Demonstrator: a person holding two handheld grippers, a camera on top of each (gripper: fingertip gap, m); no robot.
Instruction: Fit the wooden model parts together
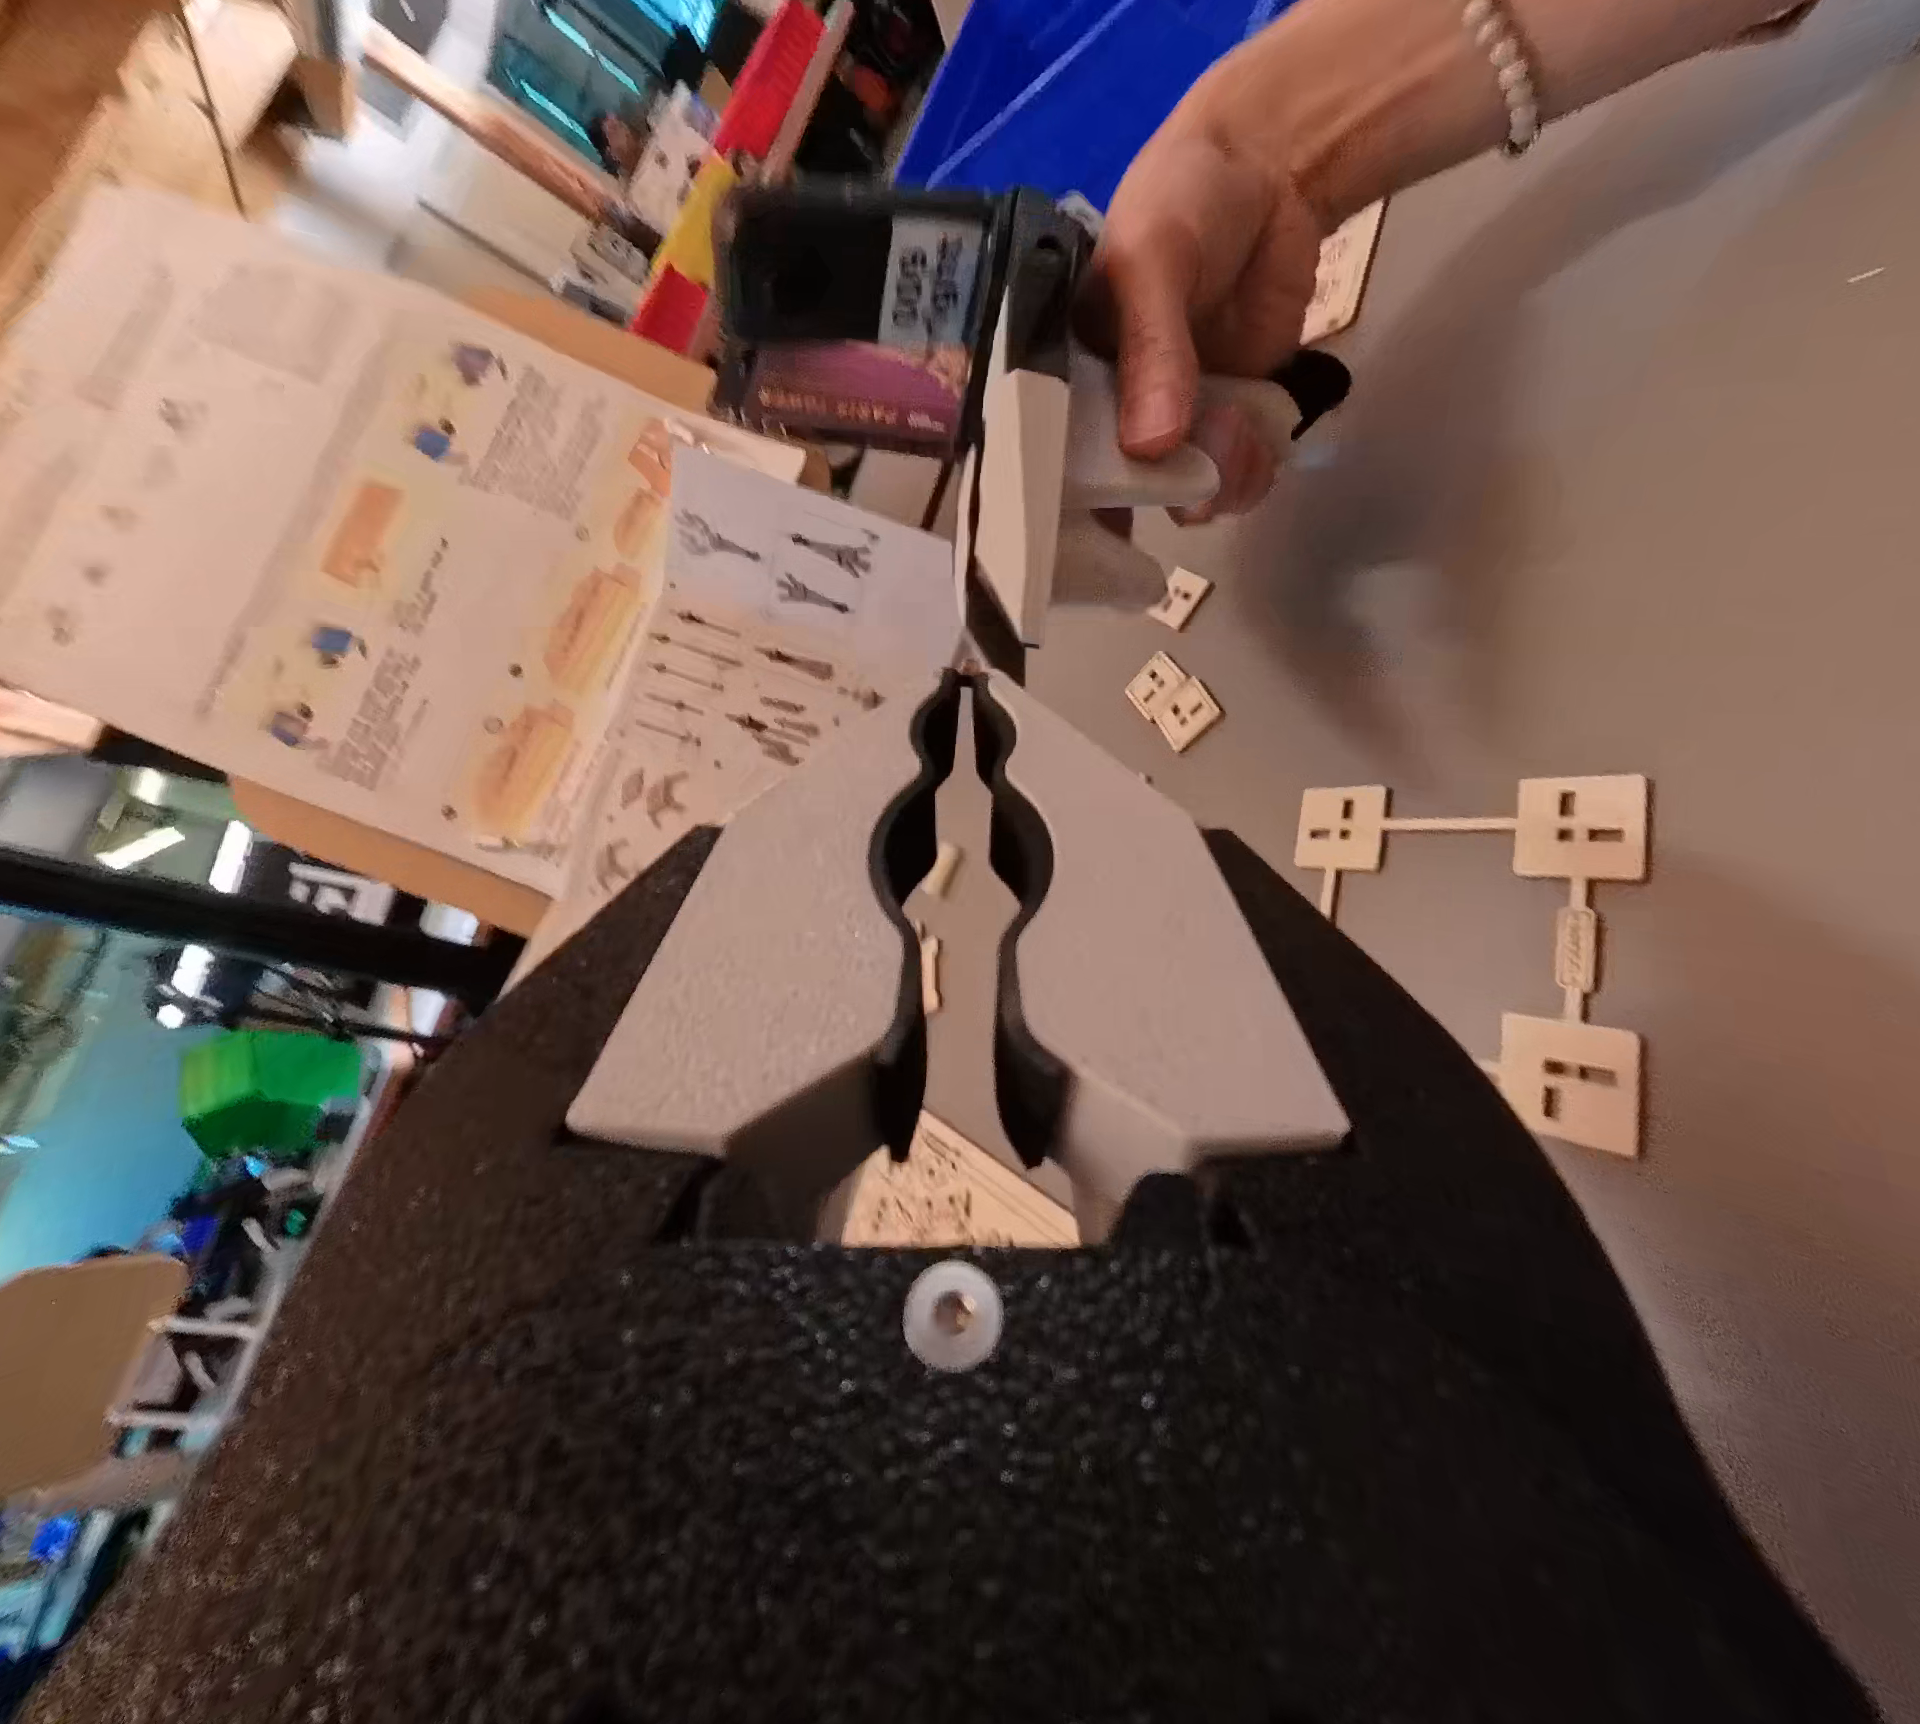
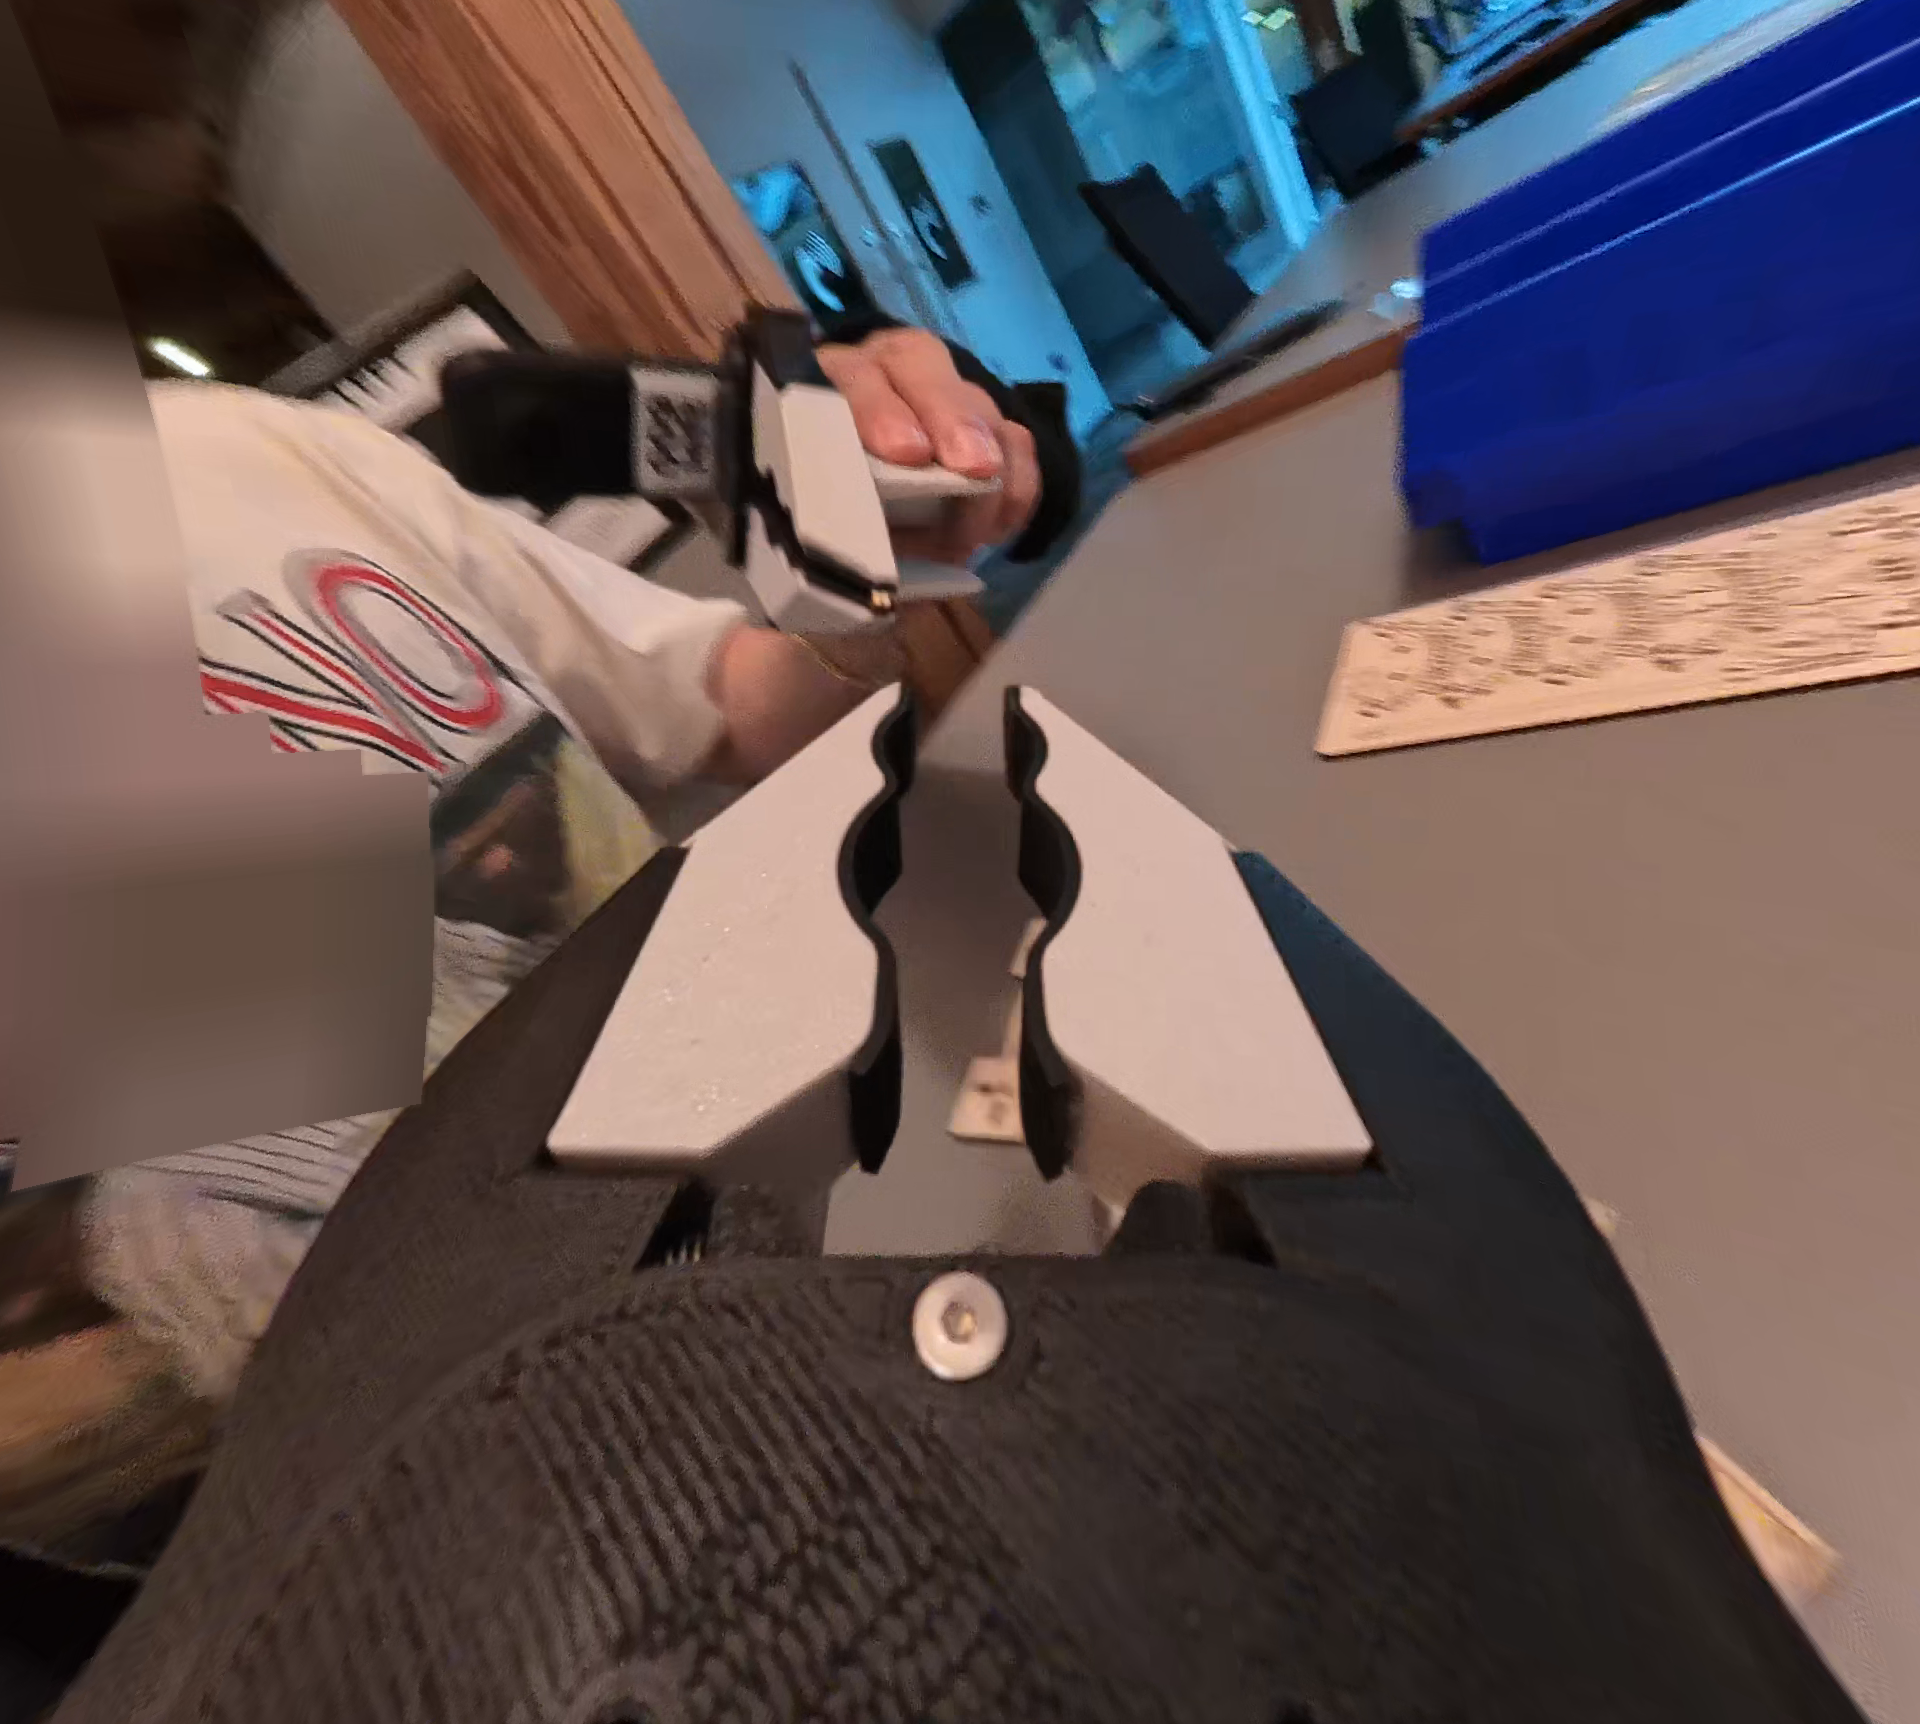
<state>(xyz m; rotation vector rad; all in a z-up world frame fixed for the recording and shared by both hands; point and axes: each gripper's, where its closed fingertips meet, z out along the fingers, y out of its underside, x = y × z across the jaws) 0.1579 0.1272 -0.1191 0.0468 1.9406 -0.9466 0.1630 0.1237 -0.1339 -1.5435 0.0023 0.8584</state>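
1. The wooden frame (image 1: 1475, 926), squares joined by thin bars, lies flat on the grey table (image 1: 1714, 531) at 3 o'clock of the left gripper (image 1: 964, 687).
2. Small wooden squares (image 1: 1174, 700) lie near its tip, at 1 o'clock.
3. A wooden sheet (image 2: 1621, 646) lies at 2 o'clock of the right gripper (image 2: 958, 700), near the blue bin (image 2: 1662, 344).
4. Left fingers are almost pressed together at the tips; whether they pinch anything is unclear.
5. Right fingers are spread, empty.
6. Instruction sheets (image 1: 343, 552) lie at 10 o'clock.

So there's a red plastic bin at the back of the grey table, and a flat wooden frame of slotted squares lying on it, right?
Not quite: the plastic bin is blue, not red, as both wrist views show. The rest holds: the flat wooden frame of slotted squares lies on the grey table.
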